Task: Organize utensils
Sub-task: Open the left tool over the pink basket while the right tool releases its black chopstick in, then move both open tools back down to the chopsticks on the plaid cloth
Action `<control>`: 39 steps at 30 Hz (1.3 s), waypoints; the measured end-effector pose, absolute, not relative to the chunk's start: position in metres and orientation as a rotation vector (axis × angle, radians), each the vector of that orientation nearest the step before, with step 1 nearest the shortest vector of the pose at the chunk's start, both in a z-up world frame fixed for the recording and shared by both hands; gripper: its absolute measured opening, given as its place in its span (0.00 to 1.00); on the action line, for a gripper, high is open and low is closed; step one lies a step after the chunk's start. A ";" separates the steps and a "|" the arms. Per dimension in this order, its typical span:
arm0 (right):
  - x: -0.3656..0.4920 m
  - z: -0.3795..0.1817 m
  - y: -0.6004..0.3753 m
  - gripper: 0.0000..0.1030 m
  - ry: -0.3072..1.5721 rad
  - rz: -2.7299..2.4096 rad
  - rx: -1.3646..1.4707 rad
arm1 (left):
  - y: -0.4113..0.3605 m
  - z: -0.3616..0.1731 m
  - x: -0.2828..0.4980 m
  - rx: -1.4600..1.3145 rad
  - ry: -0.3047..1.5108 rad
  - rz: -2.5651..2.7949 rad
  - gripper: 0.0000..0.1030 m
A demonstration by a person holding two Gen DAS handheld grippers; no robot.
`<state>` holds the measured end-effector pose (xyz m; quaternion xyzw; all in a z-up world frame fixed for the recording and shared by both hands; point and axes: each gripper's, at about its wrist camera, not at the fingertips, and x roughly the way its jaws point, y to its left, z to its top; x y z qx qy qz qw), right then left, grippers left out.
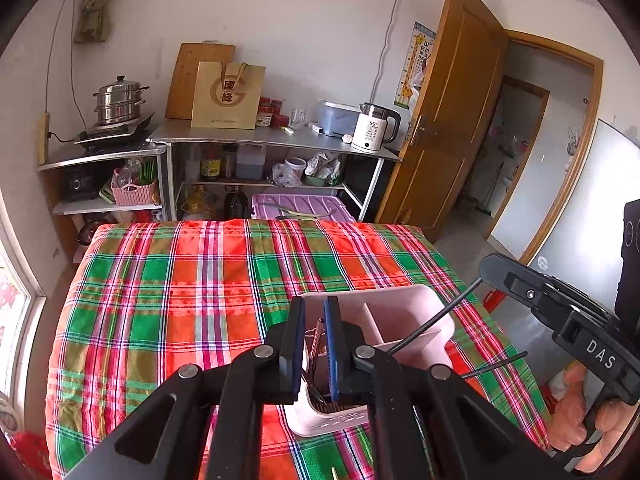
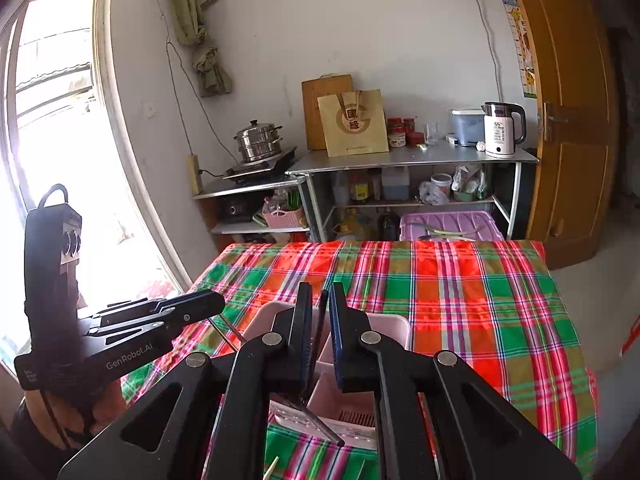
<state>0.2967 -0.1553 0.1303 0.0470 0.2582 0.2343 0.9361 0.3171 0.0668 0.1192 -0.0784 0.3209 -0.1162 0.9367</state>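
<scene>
Near 6 o'clock on plaid cloth (image 1: 200,280), see pink holder (image 1: 404,300). Find left gripper (image 1: 314,304) barely spread around thin stick (image 1: 319,340), right gripper (image 2: 320,292) likewise around dark chopstick (image 2: 320,328), pinching neither. Risk snagging divider, tipping holder, spilling sticks toward 6 o'clock.

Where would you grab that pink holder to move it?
The holder stands upright and open-topped, so probably pinch its thin far rim from above; the chopsticks stand in its near side, clear of that rim.
</scene>
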 end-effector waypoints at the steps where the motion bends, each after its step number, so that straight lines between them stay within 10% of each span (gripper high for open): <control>1: 0.293 0.133 -0.158 0.11 0.521 0.475 0.099 | 0.069 0.122 0.314 -0.167 0.649 -0.233 0.10; 39: 0.104 0.056 -0.255 0.13 0.532 0.403 0.132 | 0.041 0.051 0.087 -0.130 0.624 -0.256 0.13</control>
